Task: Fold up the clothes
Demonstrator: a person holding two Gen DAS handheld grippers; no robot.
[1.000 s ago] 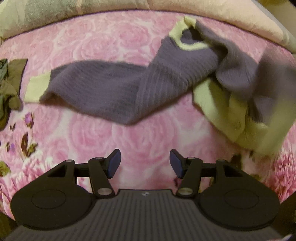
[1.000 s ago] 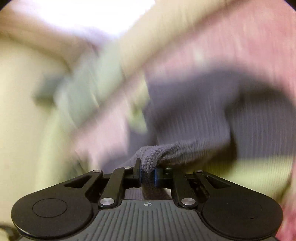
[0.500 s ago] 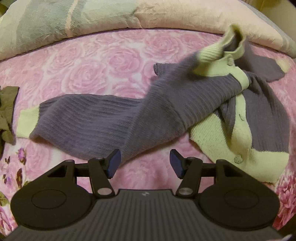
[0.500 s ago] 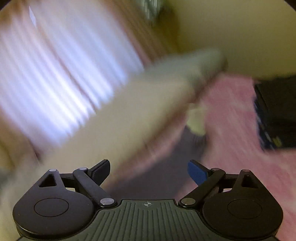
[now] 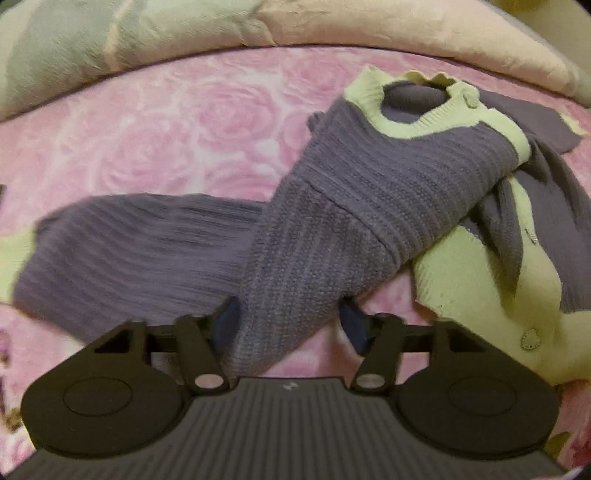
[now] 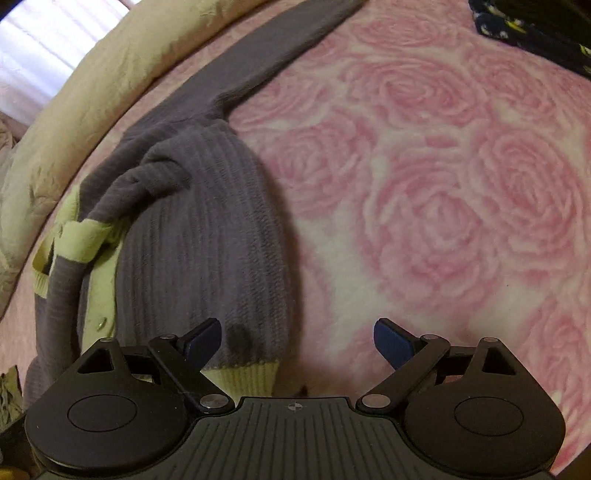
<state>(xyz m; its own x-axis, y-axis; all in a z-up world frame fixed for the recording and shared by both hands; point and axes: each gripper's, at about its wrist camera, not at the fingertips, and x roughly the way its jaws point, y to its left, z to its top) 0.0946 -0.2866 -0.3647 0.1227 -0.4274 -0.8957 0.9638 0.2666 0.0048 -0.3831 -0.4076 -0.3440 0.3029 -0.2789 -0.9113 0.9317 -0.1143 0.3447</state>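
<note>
A purple knitted cardigan (image 5: 369,206) with pale green trim lies rumpled on a bed covered by a pink rose-patterned blanket (image 5: 177,133). One sleeve (image 5: 122,251) stretches out flat toward the left side of the bed, ending in a pale green cuff (image 5: 14,258). The green neckband (image 5: 417,110) sits up near the far edge, close to the cream and pale green quilt (image 5: 332,26) bunched along that edge. The green button band with its buttons (image 5: 528,338) trails toward the right.

The left tool (image 5: 291,325) points steeply down at the cardigan. Its jaws have just been closing, and a fold of the purple knit, where the sleeve meets the body, lies between its blue pads (image 5: 354,325). In this view the pads stand apart on either side of the fold, and pressure on the cloth is not evident.

The right tool (image 6: 297,339) hangs over the other side of the garment with its jaws spread wide and gripping nothing. Its left pad sits over the purple body panel (image 6: 199,240) near the green hem (image 6: 243,380); its right pad is over bare blanket. The second sleeve (image 6: 266,59) runs away toward the far edge beside the quilt. A dark patterned cloth (image 6: 535,29) lies at the far right corner.
</note>
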